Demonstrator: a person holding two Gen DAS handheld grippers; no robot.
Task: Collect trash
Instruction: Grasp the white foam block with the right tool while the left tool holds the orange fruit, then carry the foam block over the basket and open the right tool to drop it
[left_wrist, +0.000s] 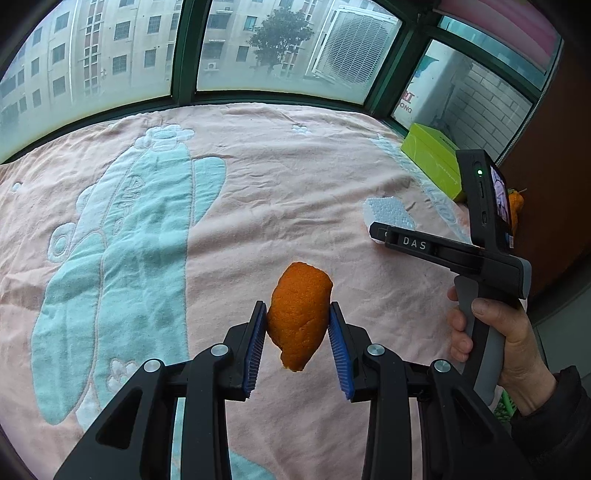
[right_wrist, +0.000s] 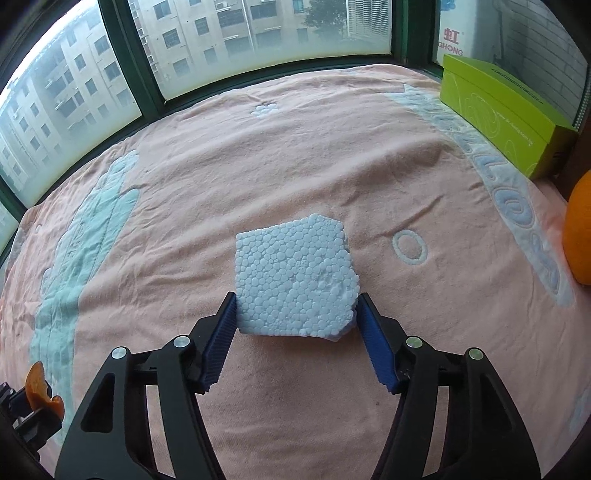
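My left gripper (left_wrist: 297, 314) is shut on a piece of orange peel (left_wrist: 300, 314) and holds it above the pink blanket (left_wrist: 258, 177). The peel also shows at the lower left of the right wrist view (right_wrist: 37, 387). My right gripper (right_wrist: 295, 306) has its blue pads against both sides of a white styrofoam chunk (right_wrist: 295, 280) that rests on the blanket. In the left wrist view the right gripper (left_wrist: 380, 232) is at the right, held by a hand (left_wrist: 498, 347), with the styrofoam (left_wrist: 388, 214) at its tip.
A lime-green box (right_wrist: 498, 110) (left_wrist: 432, 158) lies at the blanket's far right corner by the window. A whole orange (right_wrist: 578, 232) sits at the right edge. Green window frames (left_wrist: 184, 55) border the far side.
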